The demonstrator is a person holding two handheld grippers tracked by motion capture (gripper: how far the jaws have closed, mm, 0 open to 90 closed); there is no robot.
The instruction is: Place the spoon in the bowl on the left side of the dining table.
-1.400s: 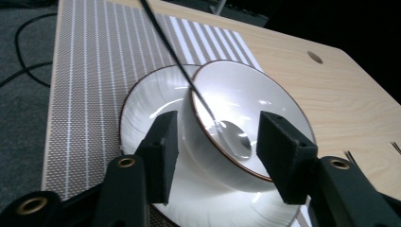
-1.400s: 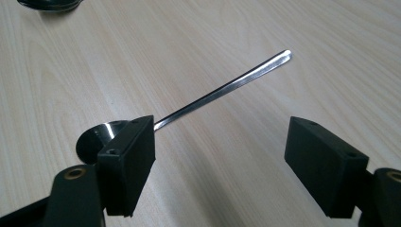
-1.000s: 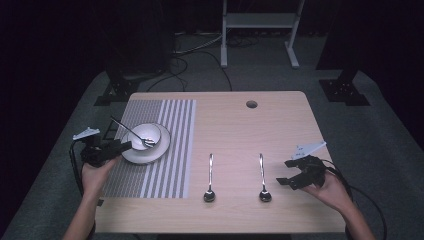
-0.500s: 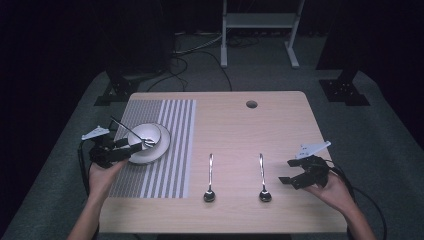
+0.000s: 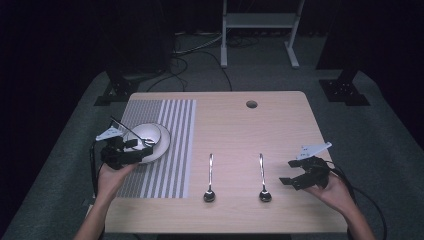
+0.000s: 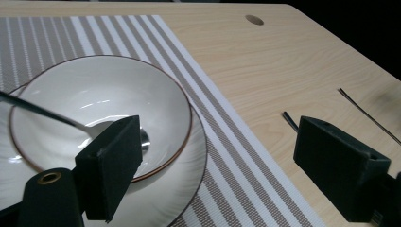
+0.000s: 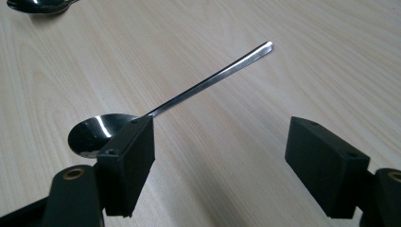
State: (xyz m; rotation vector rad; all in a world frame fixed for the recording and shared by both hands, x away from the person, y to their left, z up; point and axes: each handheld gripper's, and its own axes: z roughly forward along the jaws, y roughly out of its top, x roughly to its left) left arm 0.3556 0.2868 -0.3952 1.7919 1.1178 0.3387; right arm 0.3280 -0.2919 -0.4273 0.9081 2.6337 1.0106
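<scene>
white bowl [image 5: 148, 136] with spoon [image 6: 71, 122], left gripper [image 5: 131, 150] open beside it

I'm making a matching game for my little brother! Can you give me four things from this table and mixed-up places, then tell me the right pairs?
Things:
1. bowl
2. spoon in the bowl
3. right gripper
4. round hole

Places:
A. far part of the bare wooden table top
B. on a white plate on the striped mat
C. jaws open, beside the right-hand table spoon
D. leaning on the bowl's rim, handle sticking out

Pairs: 1-B, 2-D, 3-C, 4-A
</scene>
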